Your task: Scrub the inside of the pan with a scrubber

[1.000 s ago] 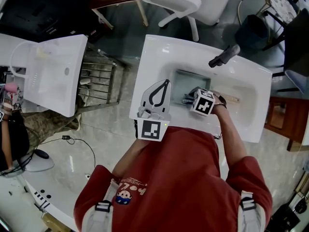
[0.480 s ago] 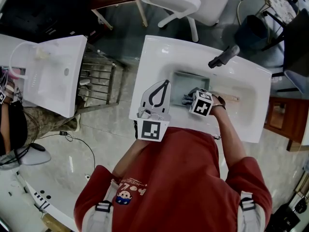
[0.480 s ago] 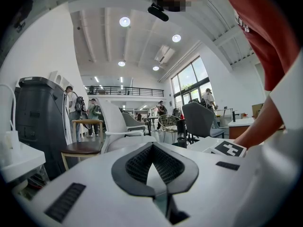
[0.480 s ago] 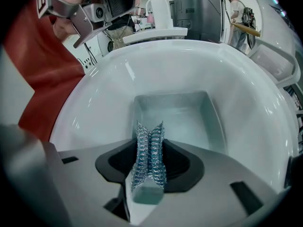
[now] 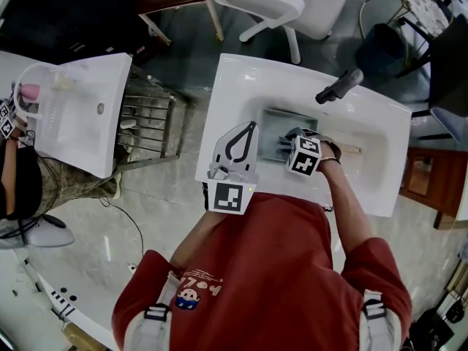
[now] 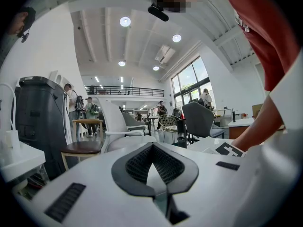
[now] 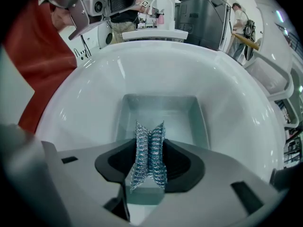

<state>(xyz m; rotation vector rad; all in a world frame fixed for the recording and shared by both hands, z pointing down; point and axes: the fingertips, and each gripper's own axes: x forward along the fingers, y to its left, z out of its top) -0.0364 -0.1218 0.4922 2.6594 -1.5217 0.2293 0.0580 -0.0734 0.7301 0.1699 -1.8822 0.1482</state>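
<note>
A pale rectangular pan [image 5: 292,123] lies in the white sink [image 5: 234,86]. In the right gripper view the pan [image 7: 161,112] shows straight ahead, low in the sink's bowl [image 7: 227,93]. My right gripper [image 5: 287,148] hangs over the pan's near edge, shut on a silvery steel-wool scrubber [image 7: 149,155] that stands up between its jaws. My left gripper [image 5: 241,141] rests on the sink's left rim, shut with nothing in it; its view points up into the room, with the tips of the left gripper [image 6: 152,146] touching.
A dark faucet [image 5: 338,85] sticks out over the sink's far rim. A pale wooden stick [image 5: 352,150] lies in the bowl by my right hand. A second white basin [image 5: 80,108] and a wire rack [image 5: 146,123] stand to the left, a white chair [image 5: 285,2] beyond.
My right gripper with the scrubber has shifted only slightly over the pan's near edge. The left gripper has stayed put. A person at the far left has moved.
</note>
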